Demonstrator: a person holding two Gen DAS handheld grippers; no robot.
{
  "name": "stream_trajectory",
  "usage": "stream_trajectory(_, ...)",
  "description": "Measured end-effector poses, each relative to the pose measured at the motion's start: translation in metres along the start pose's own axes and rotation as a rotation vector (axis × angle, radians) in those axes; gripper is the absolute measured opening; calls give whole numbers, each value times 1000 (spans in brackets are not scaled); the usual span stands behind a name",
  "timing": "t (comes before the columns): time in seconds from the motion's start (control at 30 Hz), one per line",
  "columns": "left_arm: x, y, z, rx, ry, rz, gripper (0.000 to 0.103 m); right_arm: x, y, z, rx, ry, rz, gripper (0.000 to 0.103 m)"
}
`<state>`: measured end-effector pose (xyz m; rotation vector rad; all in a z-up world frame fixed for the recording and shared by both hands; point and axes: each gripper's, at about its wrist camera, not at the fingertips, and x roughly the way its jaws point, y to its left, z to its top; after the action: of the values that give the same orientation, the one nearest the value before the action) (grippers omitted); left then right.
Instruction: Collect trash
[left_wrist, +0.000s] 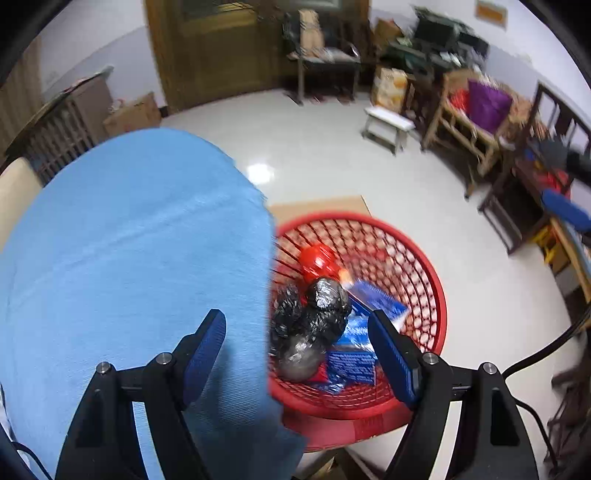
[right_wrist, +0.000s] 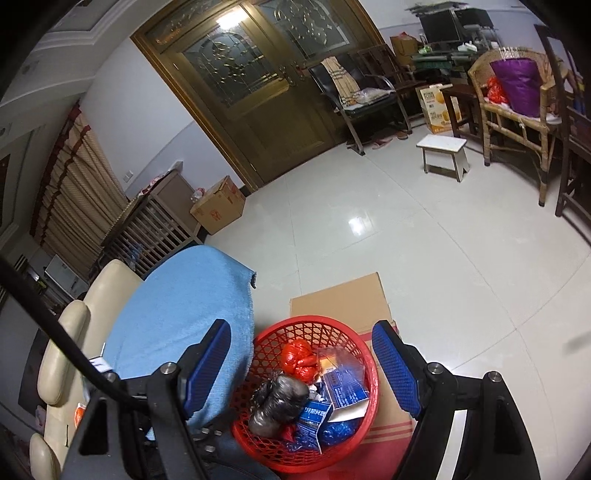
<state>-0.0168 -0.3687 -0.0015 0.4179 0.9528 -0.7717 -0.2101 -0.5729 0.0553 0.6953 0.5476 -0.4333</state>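
A red mesh basket (left_wrist: 424, 280) stands on the floor beside a table with a blue cloth (left_wrist: 129, 240). It holds black crumpled bags (left_wrist: 325, 306), a red crumpled bag (left_wrist: 317, 258) and blue wrappers (left_wrist: 354, 354). My left gripper (left_wrist: 299, 343) is open and empty, above the table edge and the basket. In the right wrist view the basket (right_wrist: 280, 450) with the black bags (right_wrist: 280, 402), red bag (right_wrist: 299, 358) and blue wrappers (right_wrist: 343, 384) lies below my right gripper (right_wrist: 301, 365), which is open and empty.
Flat cardboard (right_wrist: 343, 299) lies under the basket. A cream sofa (right_wrist: 66, 354) is at the left, a box (right_wrist: 218, 206) by the wooden door (right_wrist: 258, 92), a white stool (right_wrist: 443, 151) and rattan chair (right_wrist: 517, 110) at the right.
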Motion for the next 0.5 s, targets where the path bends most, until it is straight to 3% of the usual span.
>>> stream_trajectory(0.17, -48, 46, -13, -123, -114, 42, 81, -12, 19, -5, -32, -9, 12, 82)
stream_trajectory(0.5, -96, 94, -71, -263, -176, 109, 82, -25, 78, -57, -171, 52, 30, 82)
